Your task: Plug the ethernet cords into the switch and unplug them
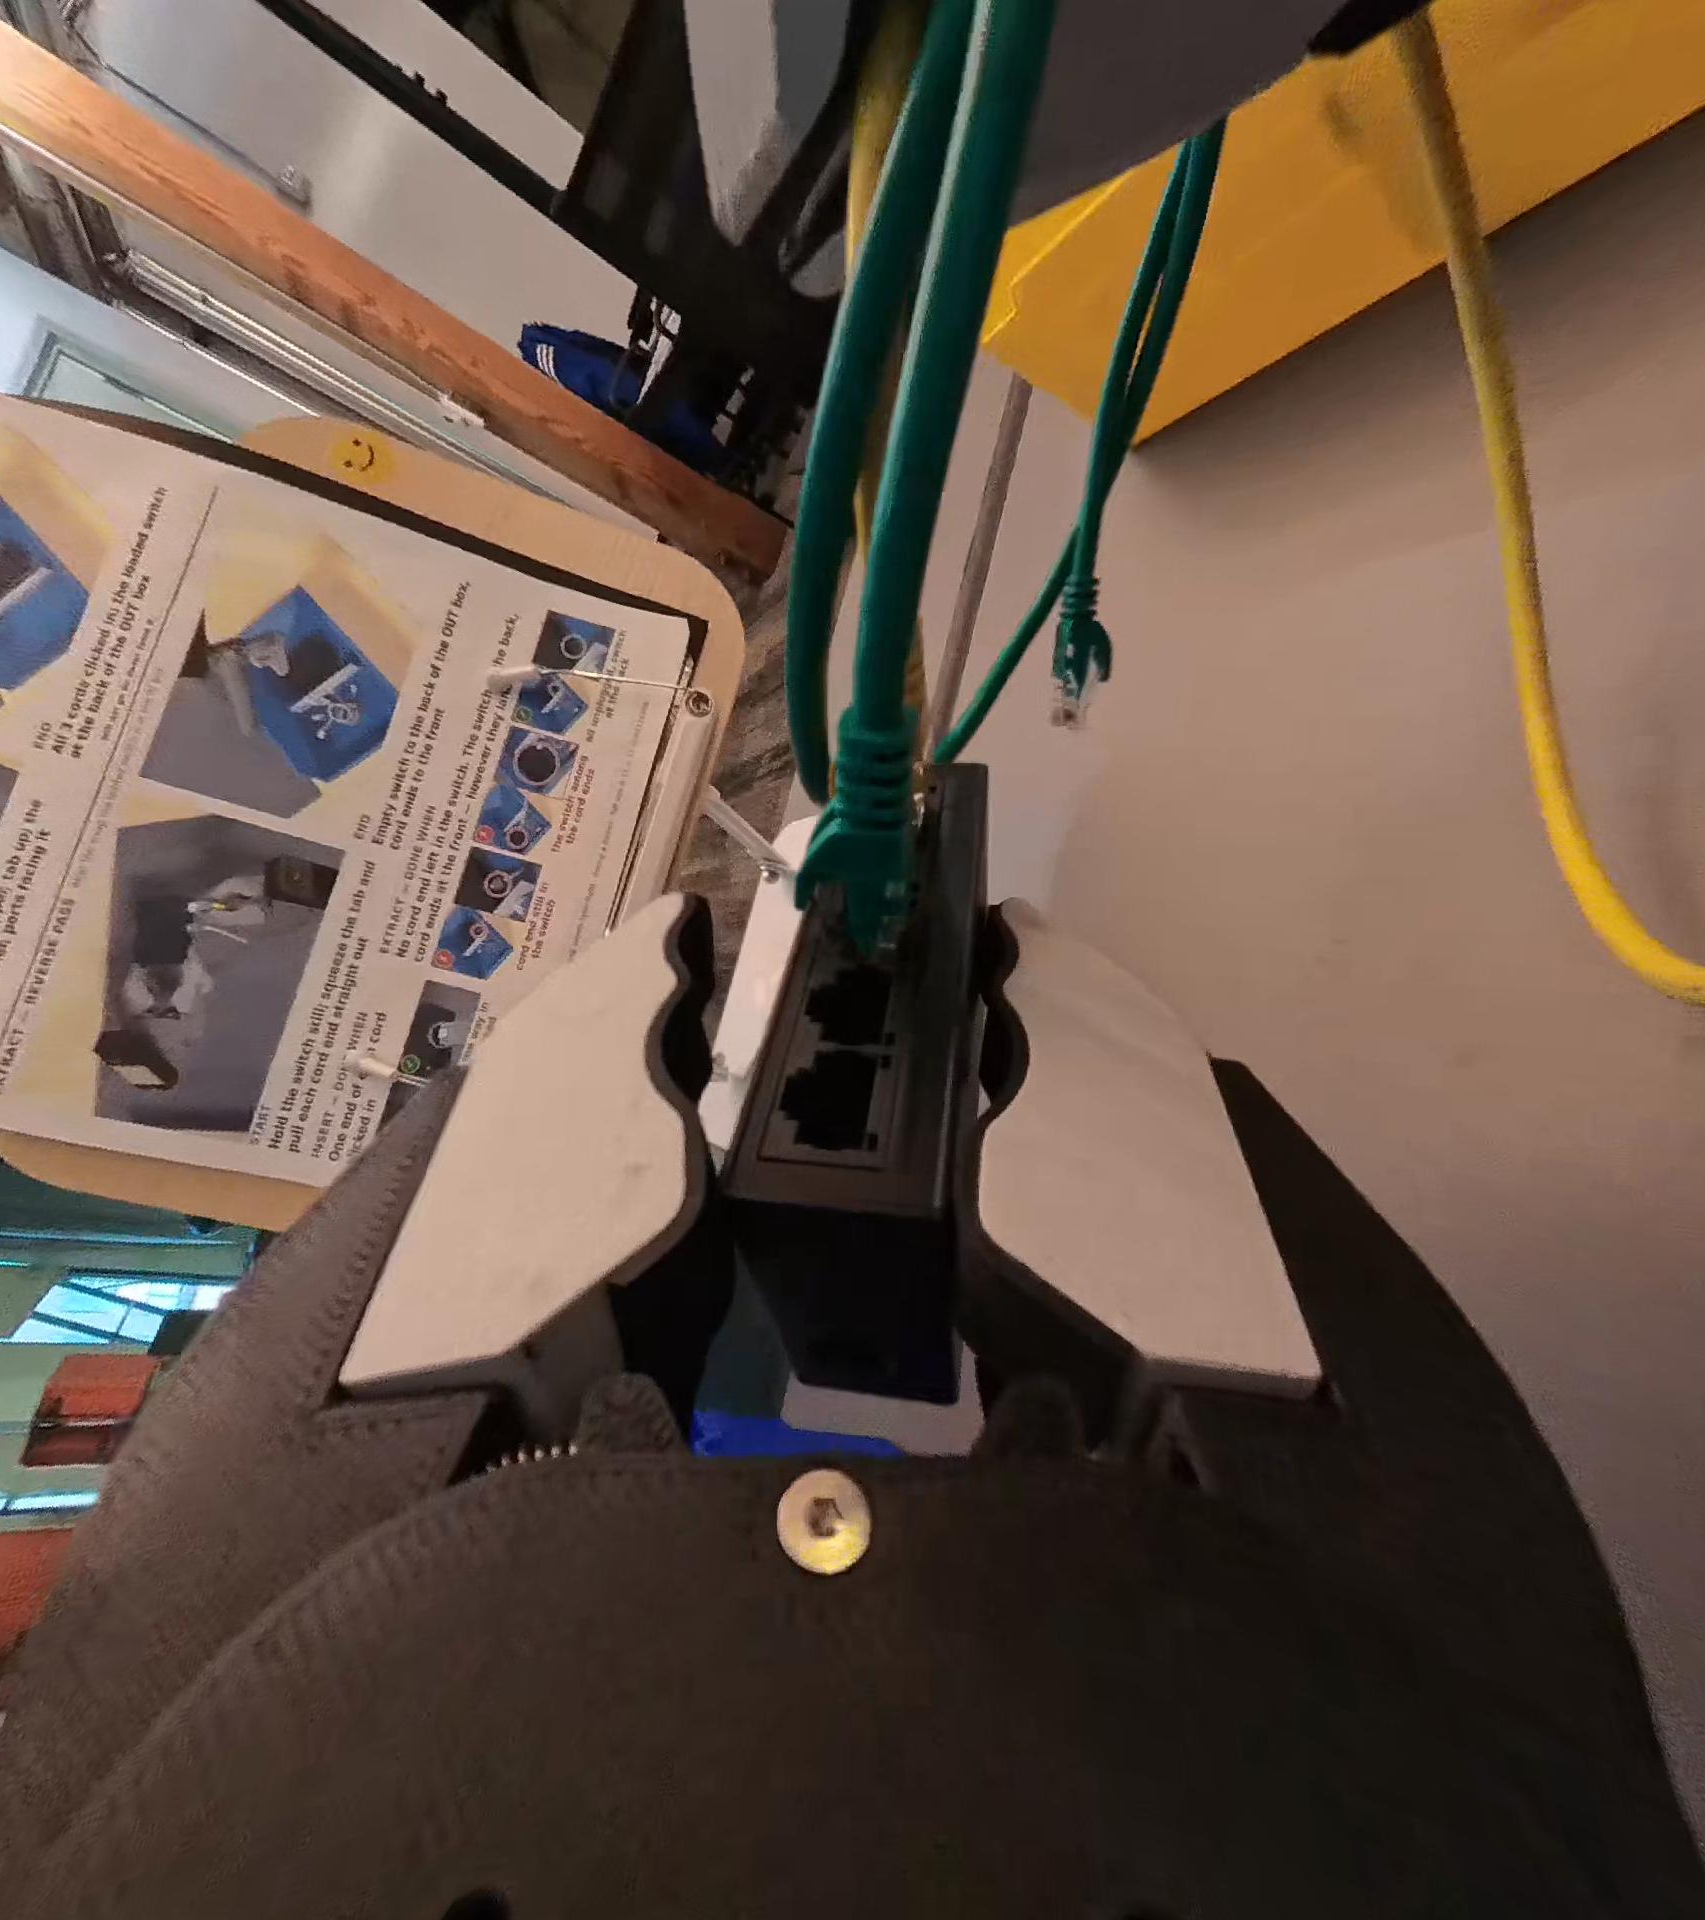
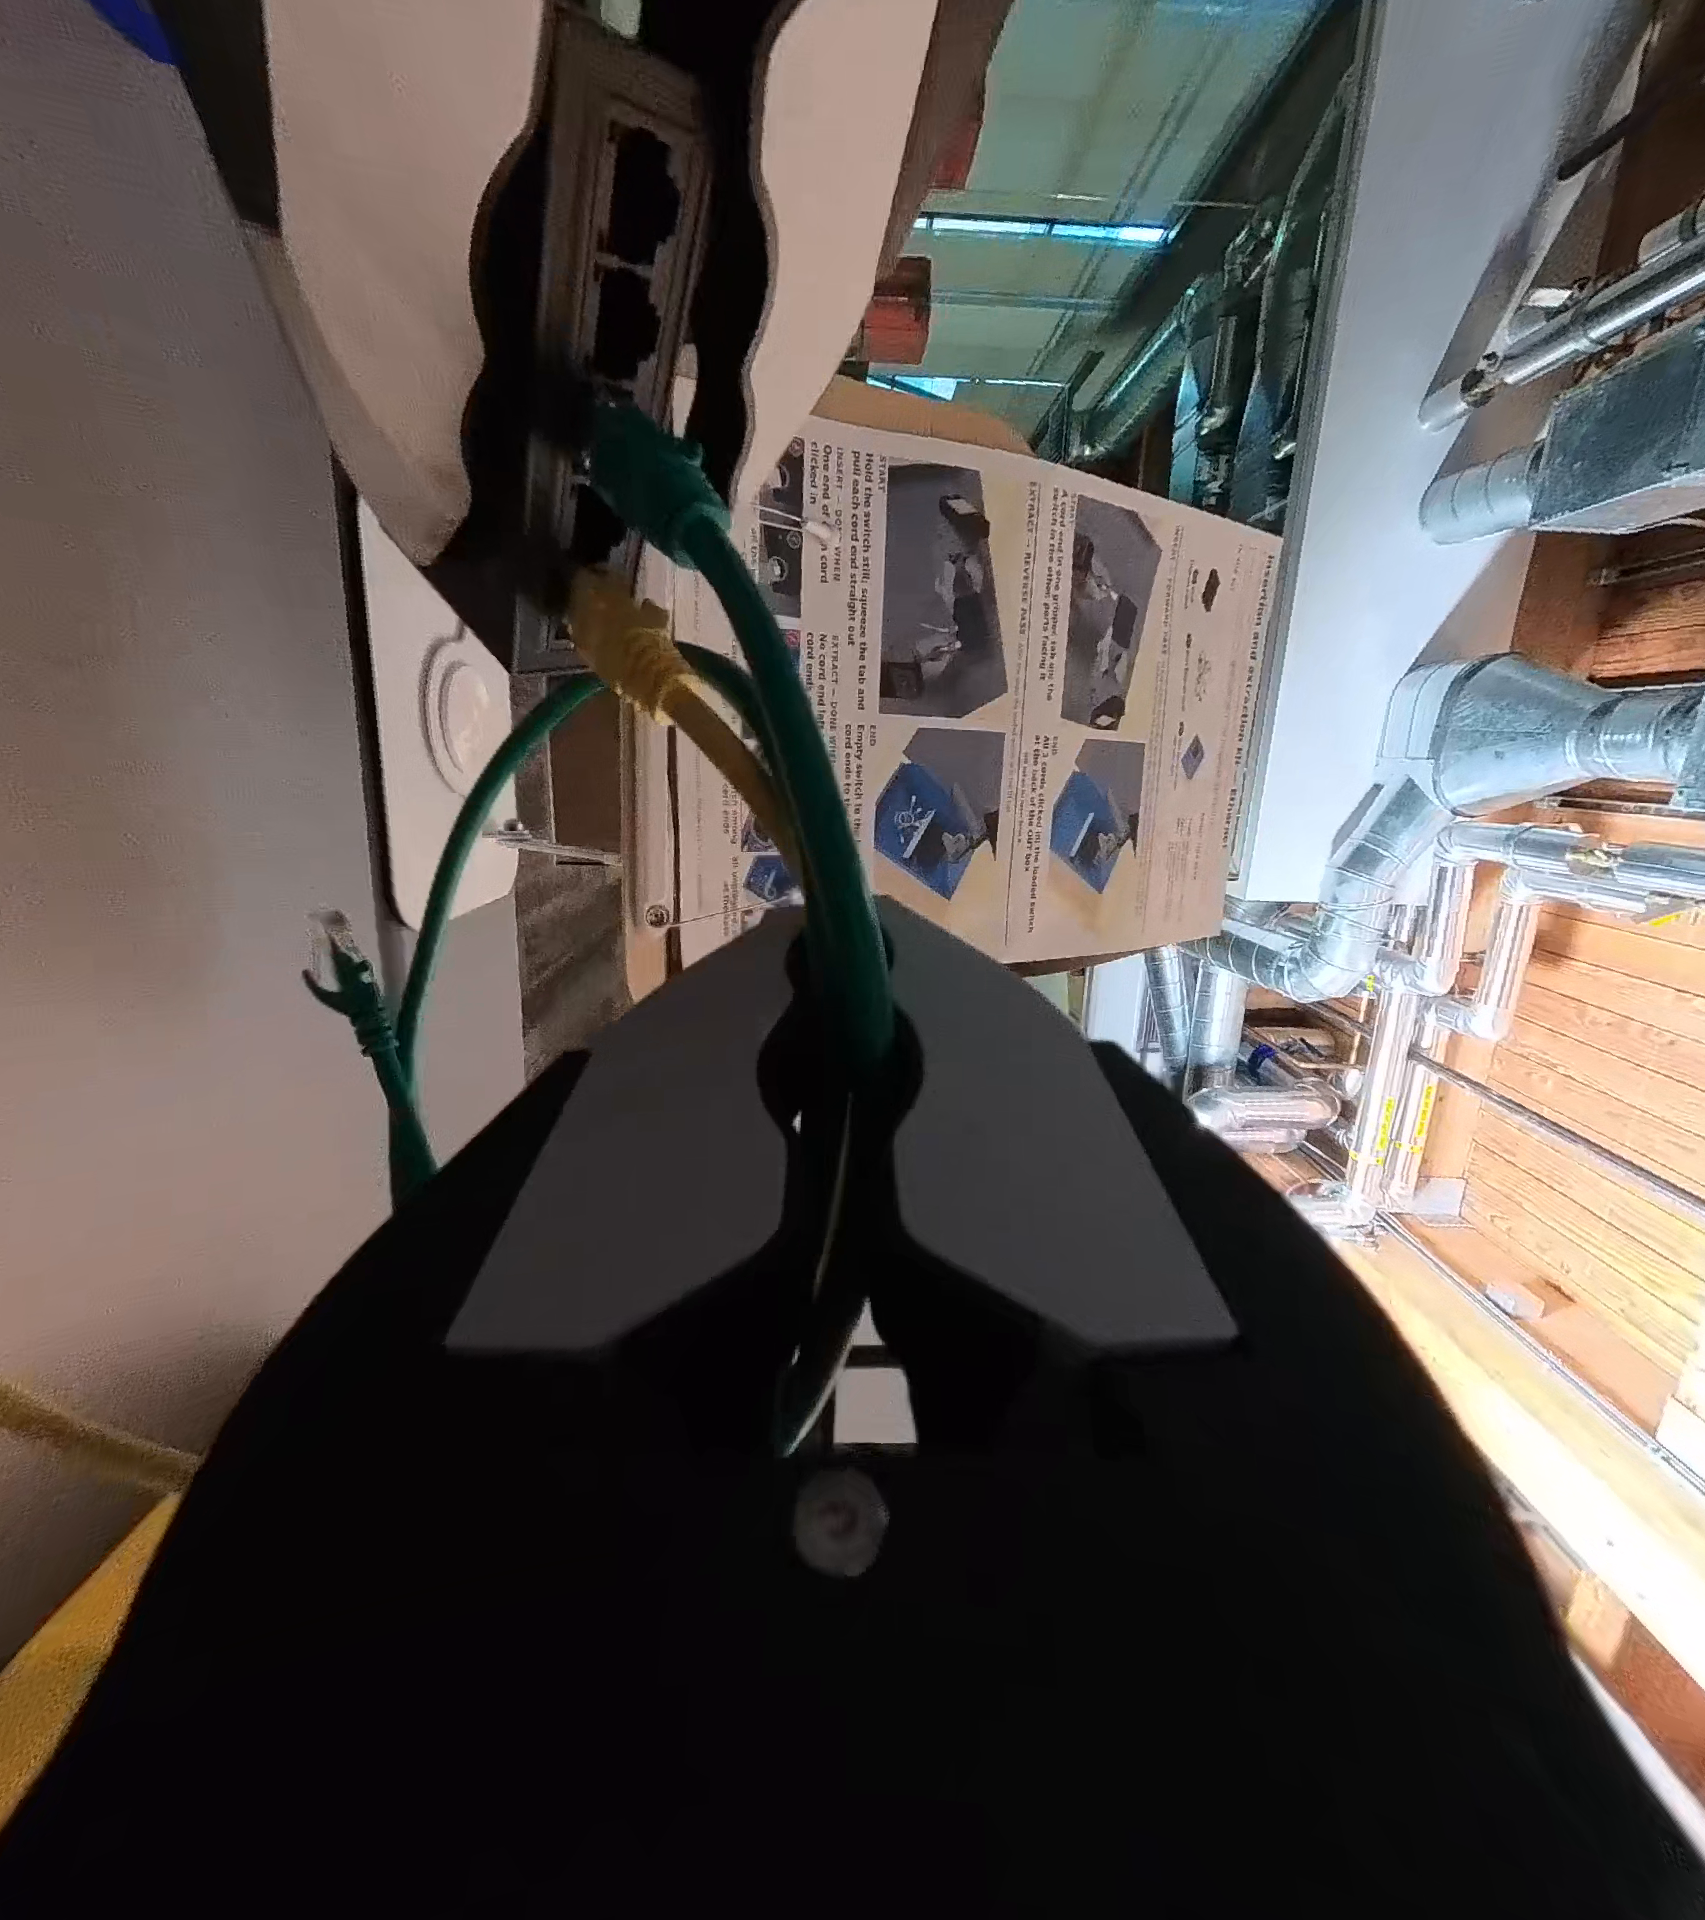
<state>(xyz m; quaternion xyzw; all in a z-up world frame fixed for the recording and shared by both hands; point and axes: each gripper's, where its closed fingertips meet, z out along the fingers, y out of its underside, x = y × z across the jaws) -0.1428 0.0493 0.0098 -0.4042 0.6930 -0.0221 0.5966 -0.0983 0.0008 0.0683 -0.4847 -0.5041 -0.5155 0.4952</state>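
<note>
1. Presently the left tool (image 1: 843,1049) is clamped on the black switch (image 1: 863,1091), held aloft with its ports facing the right tool (image 2: 840,1049).
2. The right tool is closed on a bundle of cords; a green cord (image 2: 656,488) and a yellow cord (image 2: 630,649) sit in the ports, and a loose green plug (image 2: 339,951) dangles free.
3. Risk: pulling the bundle without pressing the tabs could snap a clip or drag the switch from its grip.
4. Surroundings: grey worktop (image 1: 1450,935), yellow bin (image 1: 1243,260), instruction sheet (image 1: 256,831), exposed ducting (image 2: 1554,748).
</note>
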